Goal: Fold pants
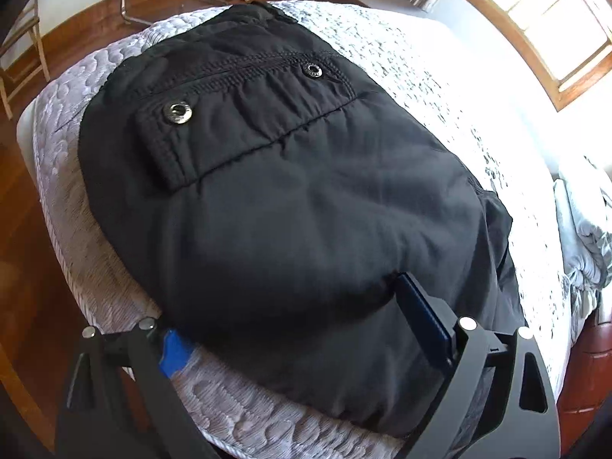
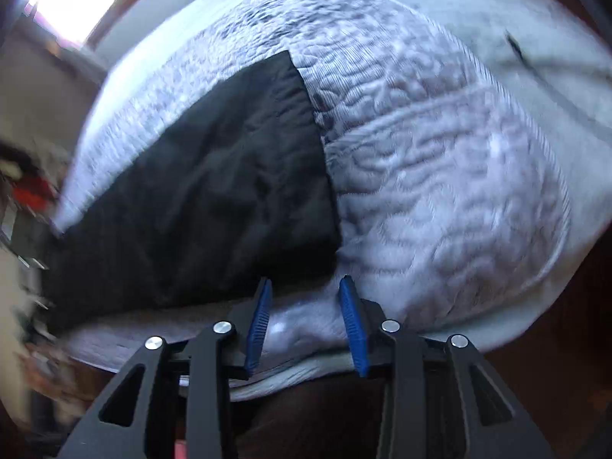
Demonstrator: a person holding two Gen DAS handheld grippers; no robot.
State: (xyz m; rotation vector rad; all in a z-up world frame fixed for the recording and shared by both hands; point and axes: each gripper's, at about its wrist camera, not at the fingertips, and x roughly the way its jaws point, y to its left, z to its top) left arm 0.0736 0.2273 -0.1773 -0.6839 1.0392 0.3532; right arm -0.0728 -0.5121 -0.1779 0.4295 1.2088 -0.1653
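Left hand-held gripper (image 1: 294, 329) apparently astride pants (image 1: 275, 176)

Matte black metal all over the left gripper (image 1: 298, 321): flat linkage arms with triangular cut-outs, round silver pivot screws shining at each joint. One finger pad (image 1: 174, 352) is bright blue, the other reads as a darker navy slab. Over to the right gripper (image 2: 306, 325), same build: black arms, triangular slots, four silver screw heads in a row. Its two pads (image 2: 260, 325) are vivid blue with fine ribbing along their faces.
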